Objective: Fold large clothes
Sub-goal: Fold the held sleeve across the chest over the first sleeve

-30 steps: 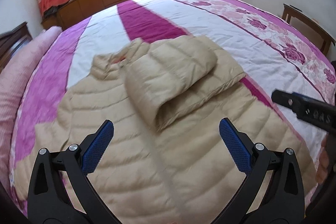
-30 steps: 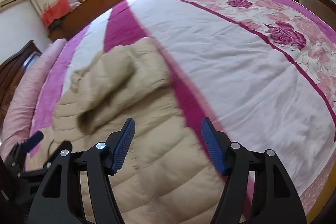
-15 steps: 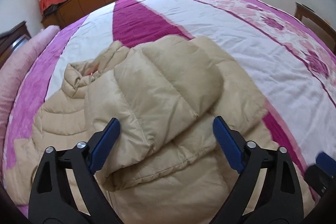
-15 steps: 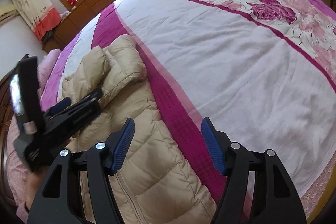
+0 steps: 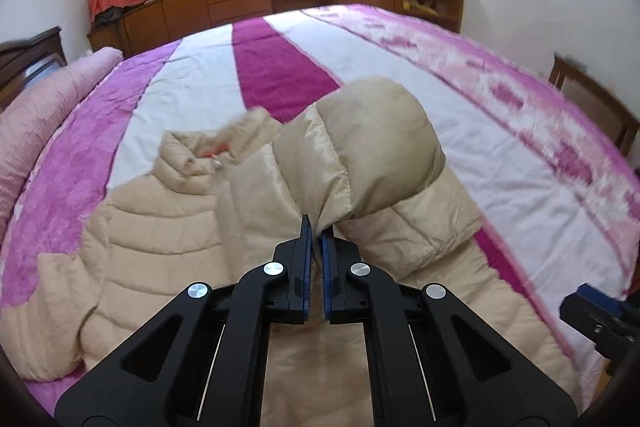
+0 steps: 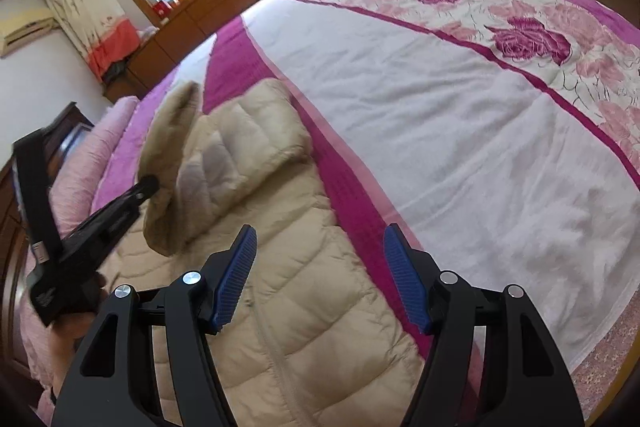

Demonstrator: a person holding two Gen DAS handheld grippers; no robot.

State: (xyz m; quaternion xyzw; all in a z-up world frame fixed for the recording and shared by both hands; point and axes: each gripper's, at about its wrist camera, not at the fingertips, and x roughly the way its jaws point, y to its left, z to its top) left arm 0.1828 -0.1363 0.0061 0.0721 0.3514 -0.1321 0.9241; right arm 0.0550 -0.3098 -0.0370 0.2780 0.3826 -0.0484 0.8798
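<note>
Pink-striped quilted bed (image 5: 208, 75) bearing beige puffer jacket (image 5: 160, 239). Left gripper (image 5: 316, 227) fingers just closed, clamped on jacket sleeve (image 5: 372, 147) at 12 o'clock. Right gripper (image 6: 320, 247) fingers apart, empty.

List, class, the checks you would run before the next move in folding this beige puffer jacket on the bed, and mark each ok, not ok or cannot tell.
1. Left gripper shut on the folded sleeve, having just closed: ok.
2. Sleeve lifted off the puffer jacket: ok.
3. Right gripper open, holding nothing: ok.
4. Jacket body lying flat on the quilt: ok.
5. Other sleeve folded in: cannot tell.
</note>
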